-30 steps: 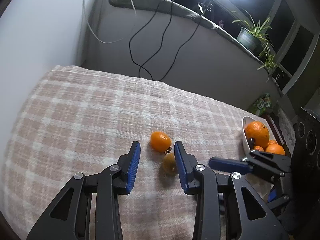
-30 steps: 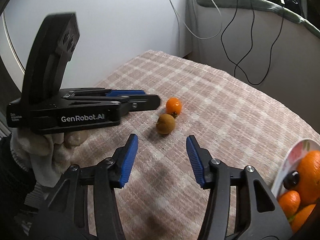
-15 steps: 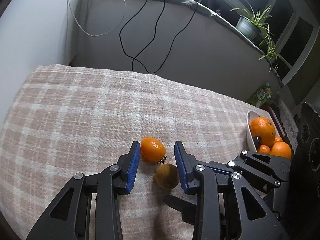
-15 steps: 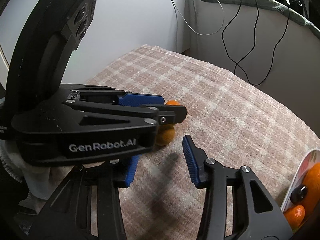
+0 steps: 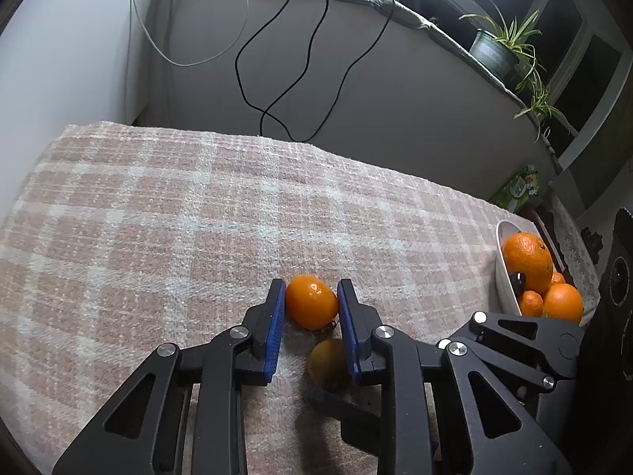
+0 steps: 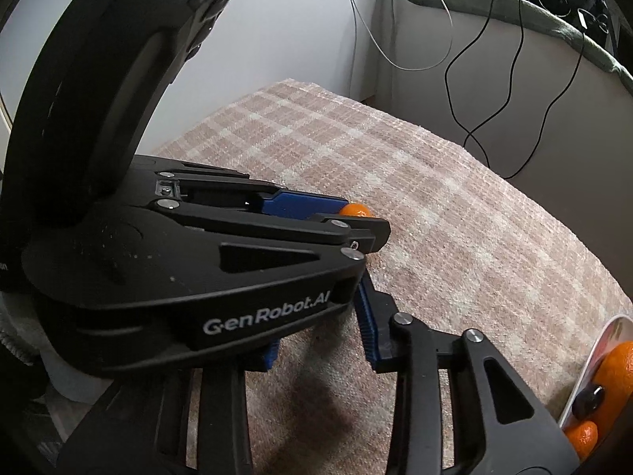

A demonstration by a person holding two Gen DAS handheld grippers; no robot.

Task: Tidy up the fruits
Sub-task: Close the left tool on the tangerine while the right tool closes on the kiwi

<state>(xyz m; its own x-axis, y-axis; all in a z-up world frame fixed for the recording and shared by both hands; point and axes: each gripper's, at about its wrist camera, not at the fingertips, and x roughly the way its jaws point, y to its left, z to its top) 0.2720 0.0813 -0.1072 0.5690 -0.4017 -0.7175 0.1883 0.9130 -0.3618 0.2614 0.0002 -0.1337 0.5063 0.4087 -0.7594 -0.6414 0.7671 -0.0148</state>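
On the checked cloth, left of the white bowl, my left gripper has its blue pads pressed on either side of the small orange, which sits right at the fingertips, its longer axis running roughly across the jaws. Just nearer me than that orange, touching or almost touching it, lies the brownish fruit (a kiwi, I'd guess), tucked against the inner face of the left gripper's right finger. My right gripper comes in from the bowl side toward that same spot; its jaws read as closed down, but the left gripper's body blocks my view between them, so I cannot tell whether they hold the brown fruit. The bowl stands well apart to the right, already holding several oranges. I judge the coming move turns on this: the bowl lies to the right of both grips, so the left load must cross over the right gripper, which is nearer the bowl.
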